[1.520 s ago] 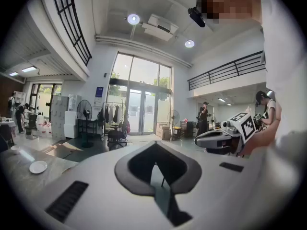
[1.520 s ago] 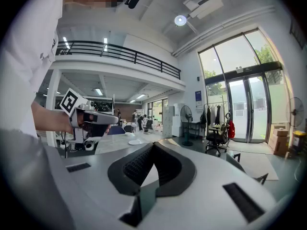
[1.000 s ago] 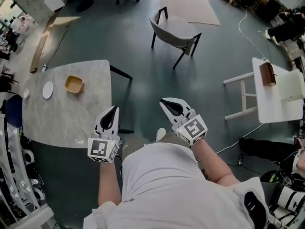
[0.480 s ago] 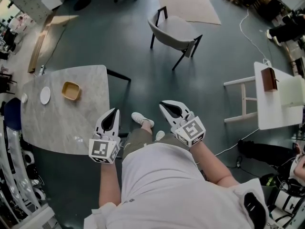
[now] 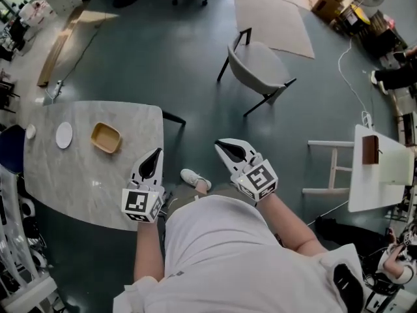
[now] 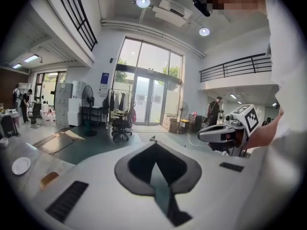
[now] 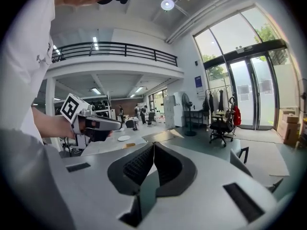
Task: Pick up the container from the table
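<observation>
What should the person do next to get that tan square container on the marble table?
Probably carry the left gripper toward the shallow tan square container and open its fingers: they are together and empty, and the container sits apart from it on the grey marble table.

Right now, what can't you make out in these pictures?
Container: left gripper view, partly hidden behind the left gripper's body.
Small white thing at the table's edge: head view, too small to name.
Brown item on the white side table: head view, too small to identify.
</observation>
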`<state>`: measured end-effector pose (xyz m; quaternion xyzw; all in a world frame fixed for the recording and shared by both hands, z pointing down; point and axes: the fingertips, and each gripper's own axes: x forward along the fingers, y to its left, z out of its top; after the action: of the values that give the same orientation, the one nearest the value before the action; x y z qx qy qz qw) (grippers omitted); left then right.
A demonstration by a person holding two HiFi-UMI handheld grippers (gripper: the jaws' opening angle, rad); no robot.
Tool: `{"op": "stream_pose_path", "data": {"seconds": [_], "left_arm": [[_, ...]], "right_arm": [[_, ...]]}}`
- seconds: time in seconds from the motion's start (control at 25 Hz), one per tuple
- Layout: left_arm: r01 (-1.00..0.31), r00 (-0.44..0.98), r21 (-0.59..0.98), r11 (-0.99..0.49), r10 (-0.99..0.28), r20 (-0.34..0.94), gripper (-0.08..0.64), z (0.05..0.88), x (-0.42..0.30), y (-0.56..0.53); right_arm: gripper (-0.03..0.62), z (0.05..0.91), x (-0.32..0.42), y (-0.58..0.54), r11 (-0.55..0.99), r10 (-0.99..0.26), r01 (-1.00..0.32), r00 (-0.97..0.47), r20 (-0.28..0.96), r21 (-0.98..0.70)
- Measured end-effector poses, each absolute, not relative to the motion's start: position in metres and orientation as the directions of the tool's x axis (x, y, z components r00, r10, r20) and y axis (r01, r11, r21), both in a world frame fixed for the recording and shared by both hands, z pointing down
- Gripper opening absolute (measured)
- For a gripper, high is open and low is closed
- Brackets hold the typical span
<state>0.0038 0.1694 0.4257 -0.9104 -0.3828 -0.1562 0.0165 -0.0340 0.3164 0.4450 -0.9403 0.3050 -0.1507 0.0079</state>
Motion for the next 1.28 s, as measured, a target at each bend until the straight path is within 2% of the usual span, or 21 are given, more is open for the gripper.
{"op": "stream_pose_path", "data": {"seconds": [0.28,0.6,0.92,1.28], "left_arm": [[0.618,0.723,0.114,-0.778,0.619,0.308,0.002,0.429,0.057,0.112],[0.435,0.816,0.143,-0.889,0.457,0.355,0.002,0.447,0.072,0.035],[0.104,0.896,0.143,-0.984,0.155,0.417,0.002,0.459,0.064,-0.048],[-0.245,0.846,0.159,-0.956,-0.131,0.517,0.002,0.483,0.039,-0.104]], "right_arm": [[0.025,0.438,0.052,0.258,-0.728,-0.669,-0.680,0.680,0.300,-0.083],[0.029,0.447,0.115,0.175,-0.563,-0.794,-0.821,0.507,0.336,-0.091],[0.034,0.464,0.154,0.090,-0.272,-0.899,-0.955,0.210,0.385,-0.114],[0.046,0.508,0.179,-0.004,0.092,-0.869,-0.987,-0.143,0.473,-0.128]]}}
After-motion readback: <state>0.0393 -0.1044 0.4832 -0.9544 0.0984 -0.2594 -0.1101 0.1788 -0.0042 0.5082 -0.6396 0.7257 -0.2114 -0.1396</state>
